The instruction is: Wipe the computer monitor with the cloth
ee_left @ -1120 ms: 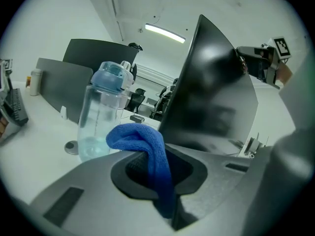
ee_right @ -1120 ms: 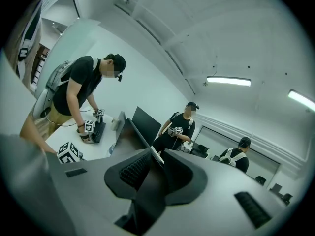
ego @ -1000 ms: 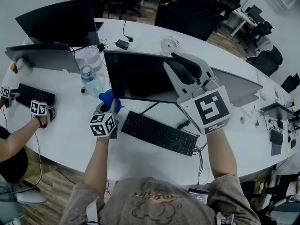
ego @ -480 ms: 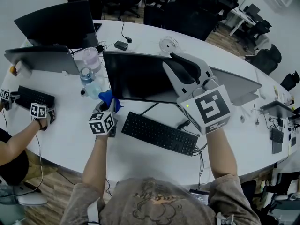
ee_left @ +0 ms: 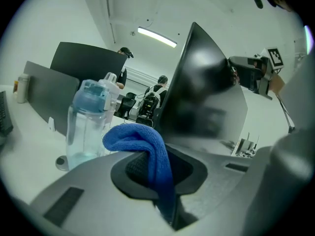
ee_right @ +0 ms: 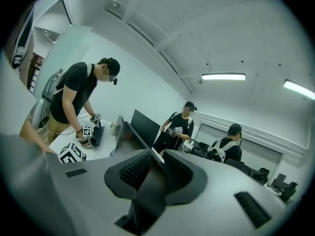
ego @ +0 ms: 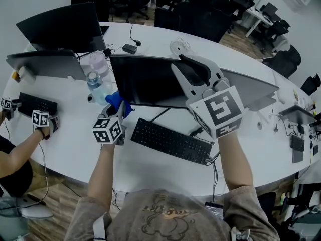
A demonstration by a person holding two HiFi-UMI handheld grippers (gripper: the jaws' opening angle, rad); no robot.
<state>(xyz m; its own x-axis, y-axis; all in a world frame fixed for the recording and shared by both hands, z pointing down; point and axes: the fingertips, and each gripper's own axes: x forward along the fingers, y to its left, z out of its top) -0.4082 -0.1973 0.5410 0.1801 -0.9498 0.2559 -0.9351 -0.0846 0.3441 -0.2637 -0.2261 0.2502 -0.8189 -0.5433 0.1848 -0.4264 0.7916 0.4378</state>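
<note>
1. The left gripper (ego: 117, 115) has its fingers (ee_left: 74, 195) closed on a blue cloth (ee_left: 142, 144). One fold is pinched between the pads and a loose loop bulges out ahead of them.
2. The cloth hangs above the table (ego: 75, 149), just beside the lower left corner of the computer monitor (ego: 150, 82), with a clear water bottle (ego: 95, 86) close on its other side. I cannot tell whether the cloth touches the screen yet.
3. The right gripper (ego: 193, 70) sits on the monitor's top edge, its fingers (ee_right: 236, 191) closed narrow on the thin panel (ee_right: 147, 191).
4. The cloth looks soft, light and limp. A deep pinch that leaves a padded bulge forward should suit wiping.
5. The monitor looks stiff but thin, smooth and likely to tip on its stand. Steadying it at the top rim seems sensible, with light pressure on the screen.
6. The bottle seems easy to knock over during a stroke on that side.
</note>
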